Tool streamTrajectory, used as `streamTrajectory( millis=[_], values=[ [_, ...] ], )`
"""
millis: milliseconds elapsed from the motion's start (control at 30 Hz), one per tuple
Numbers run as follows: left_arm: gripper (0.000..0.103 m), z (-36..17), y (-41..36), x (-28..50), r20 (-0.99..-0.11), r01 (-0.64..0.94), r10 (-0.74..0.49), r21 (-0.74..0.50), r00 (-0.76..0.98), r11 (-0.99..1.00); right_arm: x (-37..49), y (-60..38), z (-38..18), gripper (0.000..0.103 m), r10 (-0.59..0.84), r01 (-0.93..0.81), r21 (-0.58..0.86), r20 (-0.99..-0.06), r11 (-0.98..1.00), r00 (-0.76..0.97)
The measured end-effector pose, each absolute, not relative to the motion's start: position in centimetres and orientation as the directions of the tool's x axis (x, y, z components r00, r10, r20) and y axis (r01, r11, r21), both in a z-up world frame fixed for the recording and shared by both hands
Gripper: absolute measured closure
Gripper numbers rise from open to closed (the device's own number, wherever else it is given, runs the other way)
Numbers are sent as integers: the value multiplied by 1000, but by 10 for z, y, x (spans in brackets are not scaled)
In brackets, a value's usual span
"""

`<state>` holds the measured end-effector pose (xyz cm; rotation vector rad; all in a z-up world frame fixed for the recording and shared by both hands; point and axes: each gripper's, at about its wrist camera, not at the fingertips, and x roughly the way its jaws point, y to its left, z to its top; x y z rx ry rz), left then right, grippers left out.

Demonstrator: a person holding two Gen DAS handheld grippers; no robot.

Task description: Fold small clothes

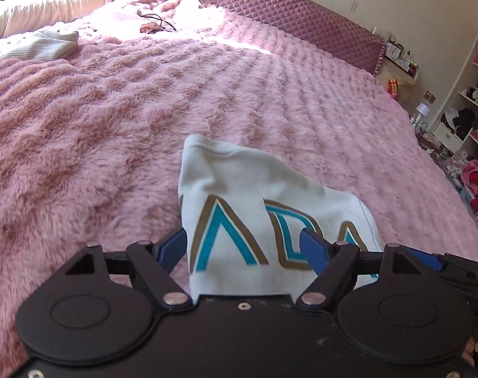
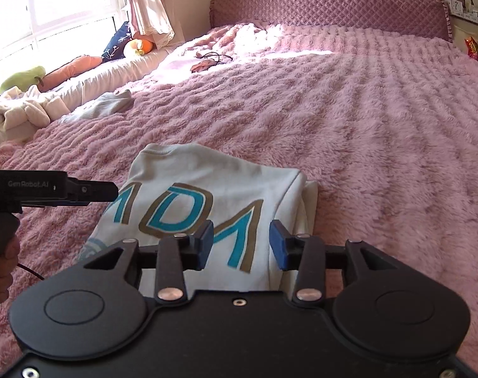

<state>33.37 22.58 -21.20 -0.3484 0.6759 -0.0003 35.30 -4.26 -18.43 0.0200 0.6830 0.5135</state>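
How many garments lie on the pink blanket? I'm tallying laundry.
2: a white printed top near the grippers, and a ribbed pale garment at the blanket's window-side edge. The heap beyond that edge may hide more.

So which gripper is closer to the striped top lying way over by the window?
Left. The left gripper hovers over the white printed shirt's window-side half, toward the folded striped top. The right gripper hovers over the shirt's other half, farther away.
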Motion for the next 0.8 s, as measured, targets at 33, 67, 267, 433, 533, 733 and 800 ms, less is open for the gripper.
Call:
streamTrajectory(
  millis=[33, 67, 267, 433, 533, 733, 800],
  values=[
    [25, -215, 219, 319, -613, -110, -125, -331, 780, 937, 344, -47, -187, 63, 466, -441, 203, -607, 874, 644],
    [27, -219, 211, 297, -603, -111, -135, -352, 786, 929, 335, -53, -191, 63, 464, -426, 220, -616, 877, 637],
    [60, -247, 177, 268, -640, -125, -61, -242, 766, 962, 306, -66, -211, 68, 398, -379, 183, -667, 907, 630],
    [59, -255, 184, 277, -665, -117, -66, -226, 744, 967, 306, -71, -213, 68, 387, -334, 215, -675, 917, 628],
    [62, -230, 184, 260, -640, -130, -67, -255, 766, 958, 287, -73, -192, 66, 400, -336, 227, -629, 914, 667],
    [60, -227, 159, 210, -649, -98, -124, -295, 750, 951, 252, -69, -195, 66, 415, -398, 181, -642, 899, 644],
    [60, -245, 156, 208, -686, -130, -124, -307, 717, 943, 251, -67, -208, 67, 354, -376, 124, -683, 918, 639]
  ],
)
